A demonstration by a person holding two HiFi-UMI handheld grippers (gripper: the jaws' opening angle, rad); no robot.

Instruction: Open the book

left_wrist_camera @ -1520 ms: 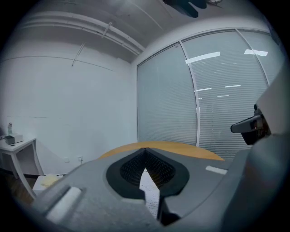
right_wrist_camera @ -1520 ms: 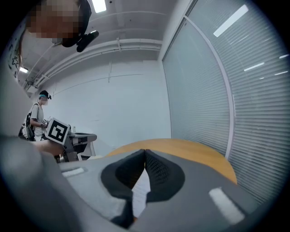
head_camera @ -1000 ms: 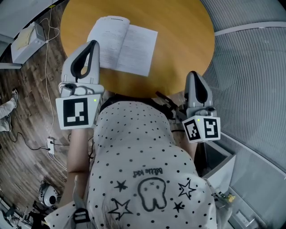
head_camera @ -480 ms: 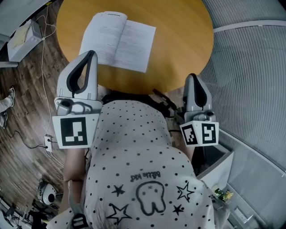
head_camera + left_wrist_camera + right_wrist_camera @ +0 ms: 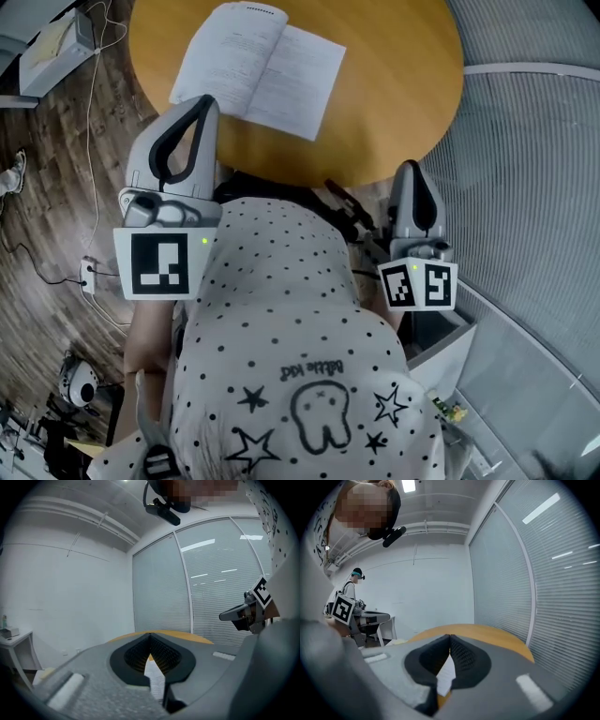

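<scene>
The book (image 5: 258, 66) lies open on the round wooden table (image 5: 403, 84), its white printed pages facing up. My left gripper (image 5: 202, 101) is shut and empty; it hovers at the table's near edge, just short of the book's near left corner. My right gripper (image 5: 410, 169) is also shut and empty, below the table's near right edge and apart from the book. In the left gripper view the jaws (image 5: 150, 637) meet at the tips, with a strip of page (image 5: 154, 677) showing beyond them. In the right gripper view the jaws (image 5: 450, 637) are likewise together, with the book (image 5: 446, 673) beyond.
A glass wall with blinds (image 5: 534, 141) curves round the right side. On the wooden floor at left are cables and a power strip (image 5: 89, 272), and a white cabinet (image 5: 52, 47) stands at top left. Another person (image 5: 350, 590) is at a desk in the background.
My left gripper has drawn back a little from the book toward my body. The book still lies open in the same place, and the right gripper has kept still.
</scene>
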